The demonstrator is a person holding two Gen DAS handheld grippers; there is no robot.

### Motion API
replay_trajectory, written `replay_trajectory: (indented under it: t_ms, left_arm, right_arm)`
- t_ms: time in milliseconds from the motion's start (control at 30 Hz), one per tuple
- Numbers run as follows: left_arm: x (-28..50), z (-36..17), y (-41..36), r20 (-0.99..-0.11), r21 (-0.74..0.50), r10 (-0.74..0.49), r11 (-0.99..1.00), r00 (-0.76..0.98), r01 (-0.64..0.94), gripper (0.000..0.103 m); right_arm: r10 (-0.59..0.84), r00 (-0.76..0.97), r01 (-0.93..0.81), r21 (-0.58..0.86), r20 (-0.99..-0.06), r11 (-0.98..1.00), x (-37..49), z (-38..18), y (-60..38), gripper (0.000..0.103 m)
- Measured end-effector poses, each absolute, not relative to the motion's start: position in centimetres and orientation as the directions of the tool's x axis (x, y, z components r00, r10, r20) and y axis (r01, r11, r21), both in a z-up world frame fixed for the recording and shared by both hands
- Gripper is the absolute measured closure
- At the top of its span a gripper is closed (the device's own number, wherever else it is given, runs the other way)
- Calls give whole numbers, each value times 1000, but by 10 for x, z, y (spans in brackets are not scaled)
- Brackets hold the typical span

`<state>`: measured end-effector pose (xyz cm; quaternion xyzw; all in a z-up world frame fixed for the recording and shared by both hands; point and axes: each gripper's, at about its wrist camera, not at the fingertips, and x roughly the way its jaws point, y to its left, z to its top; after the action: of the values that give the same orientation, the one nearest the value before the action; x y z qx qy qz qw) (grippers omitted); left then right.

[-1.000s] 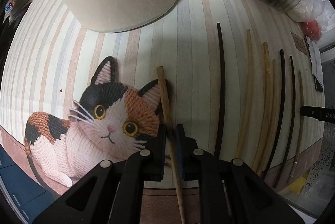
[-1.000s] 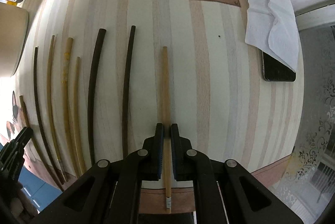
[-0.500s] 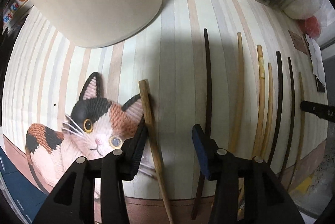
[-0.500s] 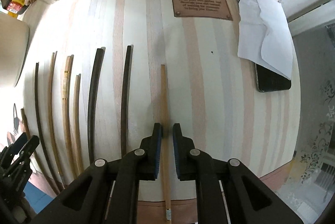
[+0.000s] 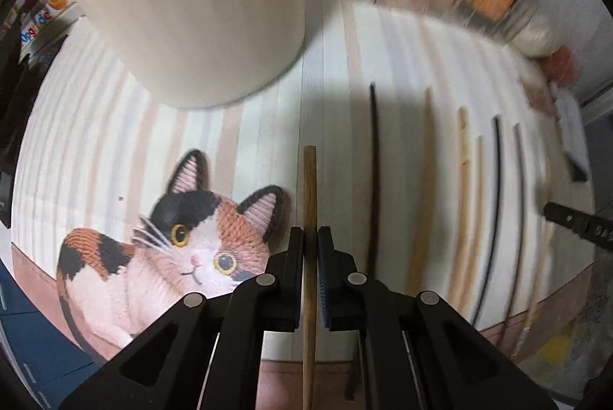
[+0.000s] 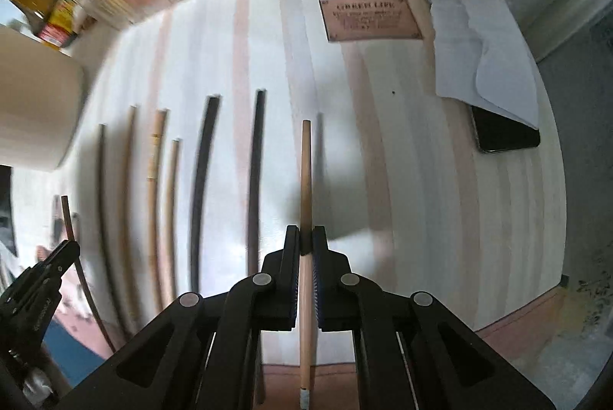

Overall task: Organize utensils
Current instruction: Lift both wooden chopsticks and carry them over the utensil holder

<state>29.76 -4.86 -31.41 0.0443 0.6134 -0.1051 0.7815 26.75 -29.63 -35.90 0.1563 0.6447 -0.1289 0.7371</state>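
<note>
The left gripper [image 5: 310, 241] is seen clamped on a brown wooden chopstick [image 5: 309, 191], which is held between the closed pads and points forward over the striped table mat [image 5: 329, 111]. The stick's shaft passes just beside the ear of the calico cat picture [image 5: 199, 249] printed on the mat. A large cream cylindrical container [image 5: 199, 0] is recorded beyond the cat, near the far edge.

The right gripper [image 6: 305, 241] is likewise closed on a light wooden chopstick [image 6: 305, 180], whose metal-capped end [image 6: 304, 397] projects back between the fingers. A shadow of this stick is cast on the mat to its right, so it appears raised off the surface.

Six further chopsticks [image 6: 203, 187], dark and pale, are laid side by side on the mat between the two grippers. A "GREEN LIFE" label [image 6: 369, 18], white paper [image 6: 482, 65] and a black phone [image 6: 505, 134] partly under the paper are noted to the right. Blur affects the packages at the far edge.
</note>
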Motion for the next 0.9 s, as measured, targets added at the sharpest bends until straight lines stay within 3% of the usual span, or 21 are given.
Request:
replay_trajectory:
  t_ms: [533, 900]
  left_arm:
    - [282, -210, -25, -888, -171, -225, 971, 400, 165, 98]
    - [295, -123, -2, -783, -221, -258, 966, 567, 133, 98]
  right_arm:
    - [121, 394, 335, 265, -911, 904, 246, -260, -292, 97]
    - [178, 612, 204, 371, -771, 906, 285, -164, -260, 97]
